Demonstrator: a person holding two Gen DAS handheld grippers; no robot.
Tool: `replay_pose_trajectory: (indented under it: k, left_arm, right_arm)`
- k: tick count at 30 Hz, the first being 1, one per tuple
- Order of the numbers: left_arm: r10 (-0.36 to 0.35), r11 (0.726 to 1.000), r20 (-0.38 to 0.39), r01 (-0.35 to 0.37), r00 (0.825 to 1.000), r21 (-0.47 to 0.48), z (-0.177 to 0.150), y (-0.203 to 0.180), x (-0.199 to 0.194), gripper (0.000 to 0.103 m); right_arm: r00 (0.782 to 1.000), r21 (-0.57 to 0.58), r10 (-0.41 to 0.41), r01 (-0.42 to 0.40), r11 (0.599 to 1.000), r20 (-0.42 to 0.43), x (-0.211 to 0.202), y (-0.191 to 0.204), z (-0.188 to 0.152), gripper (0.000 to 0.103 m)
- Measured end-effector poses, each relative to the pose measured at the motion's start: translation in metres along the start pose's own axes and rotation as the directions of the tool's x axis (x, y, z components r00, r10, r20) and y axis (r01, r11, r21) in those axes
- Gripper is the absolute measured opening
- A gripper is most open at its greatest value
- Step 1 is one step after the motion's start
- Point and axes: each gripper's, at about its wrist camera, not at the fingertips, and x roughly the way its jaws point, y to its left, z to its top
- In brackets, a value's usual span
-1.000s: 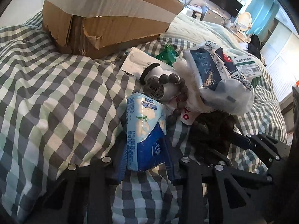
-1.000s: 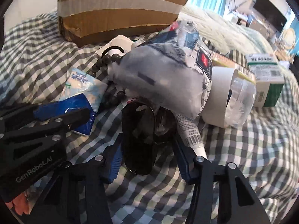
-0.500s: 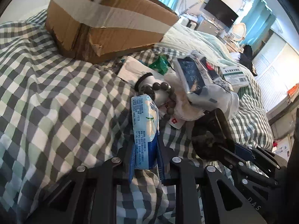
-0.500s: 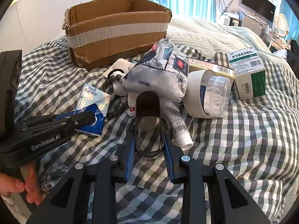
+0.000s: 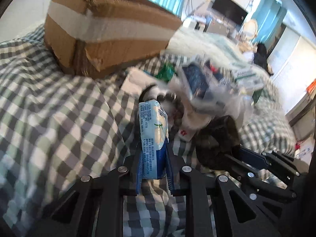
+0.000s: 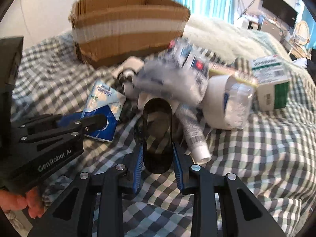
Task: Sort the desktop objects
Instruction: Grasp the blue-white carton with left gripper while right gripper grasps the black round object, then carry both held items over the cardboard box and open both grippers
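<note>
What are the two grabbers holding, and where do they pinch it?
Left gripper: tissue pack, by its blue bottom end. Right gripper: dark oval case, by its lower sides.

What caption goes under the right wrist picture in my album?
Right gripper squeezing a dark oval case above the checked bedspread, cardboard box waiting behind.

Rough torn cardboard box (image 6: 128,31) with a paper tape band; soft checked cloth bedspread (image 6: 266,148); glossy plastic tissue pack (image 5: 153,138); shiny dark plastic case (image 6: 157,134).
</note>
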Motion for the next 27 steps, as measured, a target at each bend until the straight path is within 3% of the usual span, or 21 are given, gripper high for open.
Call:
replay_pose_trajectory:
  k: [4, 9, 15, 27]
  left_arm:
    - [-0.035, 0.999, 0.053, 0.035, 0.998, -0.01, 0.01, 0.002, -0.015, 0.02]
    - [-0.023, 1.0, 0.102, 0.023, 0.994, 0.004, 0.022, -0.002, -0.024, 0.02]
    - [0.016, 0.998, 0.174, -0.025, 0.985, 0.053, 0.034, -0.01, -0.042, 0.02]
    - [0.081, 0.986, 0.243, -0.114, 0.967, 0.123, 0.052, -0.026, -0.056, 0.02]
  right_arm:
    - [0.998, -0.018, -0.027, 0.028, 0.999, 0.05, -0.019, 0.002, 0.006, 0.027]
    - [0.993, -0.062, -0.068, 0.074, 0.995, 0.095, -0.033, 0.01, 0.015, 0.027]
    - [0.985, -0.111, -0.091, 0.108, 0.988, 0.147, -0.049, 0.011, 0.023, 0.027]
    - [0.981, -0.136, -0.092, 0.115, 0.984, 0.169, -0.062, 0.011, 0.039, 0.027]
